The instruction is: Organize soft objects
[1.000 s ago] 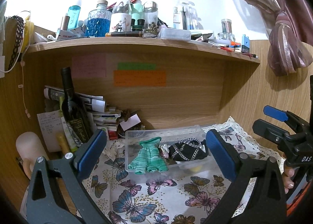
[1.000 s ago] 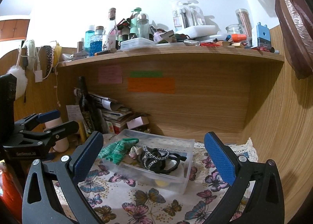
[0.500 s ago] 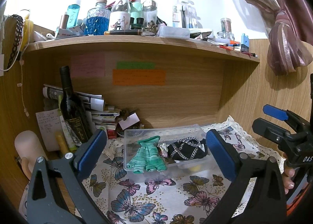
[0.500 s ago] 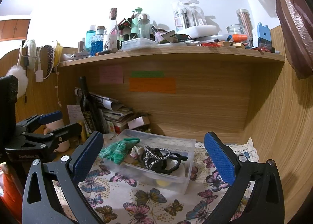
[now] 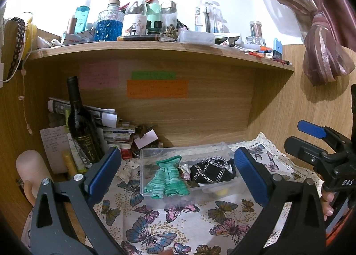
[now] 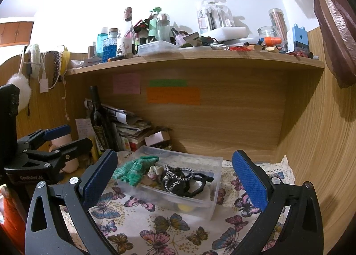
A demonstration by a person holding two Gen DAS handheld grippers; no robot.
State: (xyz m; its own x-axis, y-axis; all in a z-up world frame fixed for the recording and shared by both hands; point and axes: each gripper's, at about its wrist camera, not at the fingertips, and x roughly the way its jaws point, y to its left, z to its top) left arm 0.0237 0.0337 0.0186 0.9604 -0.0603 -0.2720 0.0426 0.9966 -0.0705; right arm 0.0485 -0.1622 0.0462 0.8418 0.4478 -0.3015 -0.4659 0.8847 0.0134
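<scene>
A clear plastic box (image 5: 155,153) (image 6: 213,197) stands on a butterfly-print cloth (image 5: 155,228) (image 6: 142,228). A green knitted garment (image 5: 166,177) (image 6: 133,169) hangs over its front left rim. A black pouch with a silver chain (image 5: 211,171) (image 6: 178,180) and a small pale cloth (image 5: 184,169) lie inside. My left gripper (image 5: 178,177) is open and empty, in front of the box. My right gripper (image 6: 173,179) is open and empty, also in front of it. Each gripper shows at the edge of the other's view.
A dark wine bottle (image 5: 81,121) (image 6: 99,121), stacked papers and a pink cup (image 5: 31,170) stand at the back left. A wooden shelf (image 5: 155,49) full of bottles overhangs the desk. A wooden side wall (image 6: 311,143) closes the right. A curtain (image 5: 322,43) hangs there.
Both views have shifted very slightly; the grippers stay open and the box and its contents have not moved.
</scene>
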